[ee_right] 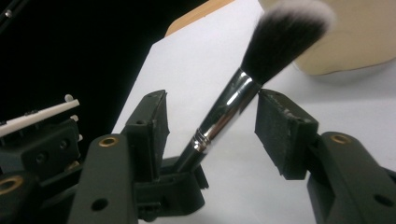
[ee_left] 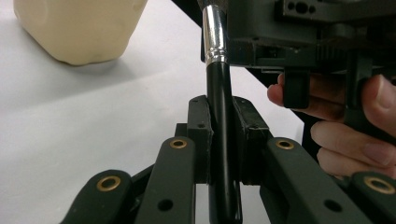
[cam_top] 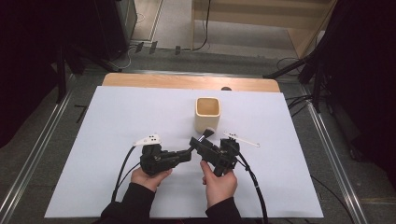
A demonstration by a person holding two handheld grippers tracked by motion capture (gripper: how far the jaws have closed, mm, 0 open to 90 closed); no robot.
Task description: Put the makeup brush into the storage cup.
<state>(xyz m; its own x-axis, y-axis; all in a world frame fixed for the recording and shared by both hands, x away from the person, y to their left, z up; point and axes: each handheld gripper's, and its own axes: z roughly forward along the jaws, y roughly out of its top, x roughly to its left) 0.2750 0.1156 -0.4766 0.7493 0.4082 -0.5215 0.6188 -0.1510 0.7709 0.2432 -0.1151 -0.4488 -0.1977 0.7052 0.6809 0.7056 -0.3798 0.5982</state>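
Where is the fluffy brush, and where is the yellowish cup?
Brush (ee_right: 280, 42): right gripper view, on its dark fluffy bristles with pale tips.
Cup (cam_top: 207, 122): high view, on its front outer wall.

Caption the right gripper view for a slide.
Makeup brush stands between the right gripper's open jaws, bristles toward the cream cup.

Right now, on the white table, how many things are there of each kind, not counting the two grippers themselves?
Makeup brush with black handle, silver ferrule and dark bristles: 1
Cream square cup, open at the top: 1
Total: 2
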